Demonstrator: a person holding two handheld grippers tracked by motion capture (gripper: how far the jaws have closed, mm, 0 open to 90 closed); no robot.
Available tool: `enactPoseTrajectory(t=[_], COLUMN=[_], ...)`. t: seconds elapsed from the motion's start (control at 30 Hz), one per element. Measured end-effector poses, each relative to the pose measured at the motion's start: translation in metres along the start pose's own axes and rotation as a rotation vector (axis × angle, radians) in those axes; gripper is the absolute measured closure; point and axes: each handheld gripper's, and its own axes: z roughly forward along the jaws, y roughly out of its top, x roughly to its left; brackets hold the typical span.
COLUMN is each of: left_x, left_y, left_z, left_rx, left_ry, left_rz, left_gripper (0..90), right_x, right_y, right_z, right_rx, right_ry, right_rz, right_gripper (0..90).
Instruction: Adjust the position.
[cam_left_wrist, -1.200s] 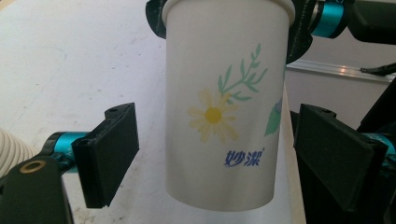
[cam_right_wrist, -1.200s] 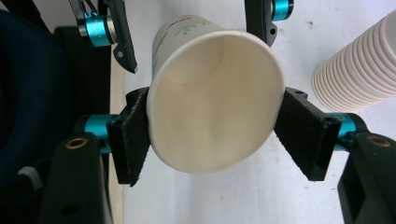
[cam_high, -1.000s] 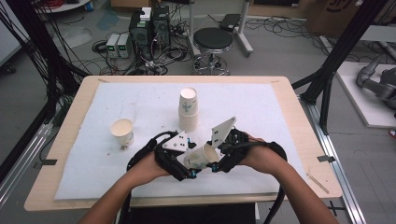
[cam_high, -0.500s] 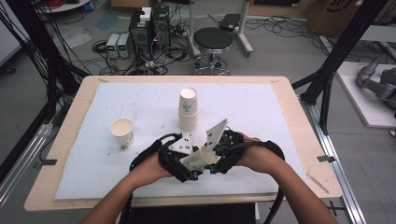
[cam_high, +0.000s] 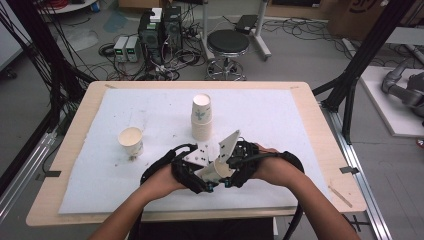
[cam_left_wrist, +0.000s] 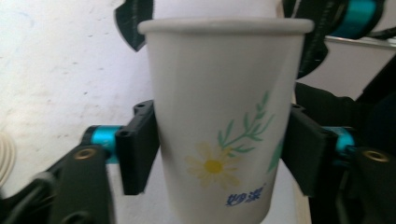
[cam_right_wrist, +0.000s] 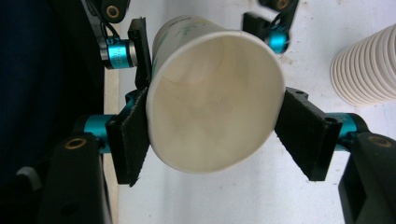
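Observation:
Low over the near middle of the table, a white paper cup (cam_high: 216, 171) with a daisy print lies held on its side between both hands. In the left gripper view my left gripper (cam_left_wrist: 219, 149) has just been closing, and its pads now press the cup's (cam_left_wrist: 219, 116) lower sides. My right gripper (cam_right_wrist: 212, 135) is shut on the same cup (cam_right_wrist: 215, 121) near its rim, and the open mouth faces that camera. In the high view the left gripper (cam_high: 202, 181) and the right gripper (cam_high: 229, 172) meet at the cup.
A tall stack of paper cups (cam_high: 201, 117) stands just beyond the hands, also visible as a stack of cups (cam_right_wrist: 364, 70) at the right. A single upright cup (cam_high: 131, 141) sits to the left on the white mat (cam_high: 280, 120). The wooden table edge (cam_high: 320, 150) frames the mat.
The left gripper's jaws have closed from wide apart onto the cup that the right gripper was holding. Both hands have stayed in nearly the same place.

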Motion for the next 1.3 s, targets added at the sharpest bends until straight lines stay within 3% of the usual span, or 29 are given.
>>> enactPoseTrajectory(t=[0.13, 0.3, 0.33, 0.47, 0.67, 0.77, 0.87, 1.07, 1.3], left_x=[0.0, -0.001, -0.001, 0.001, 0.004, 0.006, 0.007, 0.01, 0.011], left_y=[-0.001, -0.005, -0.006, -0.016, -0.035, -0.044, -0.049, -0.06, -0.072], left_z=[0.001, 0.0, 0.0, 0.0, -0.004, -0.006, -0.01, -0.018, -0.028], left_rx=[-0.007, -0.044, -0.047, -0.083, -0.183, -0.218, -0.242, -0.293, -0.349], left_ry=[-0.009, -0.017, -0.016, -0.013, 0.028, 0.037, 0.054, 0.14, 0.226], left_rz=[-0.007, -0.025, -0.029, -0.056, -0.145, -0.18, -0.19, -0.216, -0.221], left_gripper=[34.8, 35.9, 36.0, 36.0, 33.7, 33.6, 33.4, 32.7, 32.7], right_x=[0.0, -0.001, -0.003, -0.004, -0.007, -0.009, -0.009, -0.004, 0.003], right_y=[-0.001, -0.006, -0.008, -0.018, -0.041, -0.054, -0.069, -0.096, -0.124], right_z=[0.001, 0.0, 0.0, -0.004, -0.017, -0.019, -0.019, -0.016, -0.013], right_rx=[-0.004, -0.058, -0.089, -0.22, -0.39, -0.405, -0.426, -0.491, -0.516], right_ry=[0.009, 0.024, 0.026, 0.046, 0.029, 0.001, -0.024, -0.088, -0.204], right_rz=[-0.004, 0.03, 0.028, 0.124, 0.233, 0.269, 0.318, 0.378, 0.443], right_gripper=[30.9, 30.2, 29.1, 23.0, 22.0, 22.0, 22.0, 22.1, 22.1])
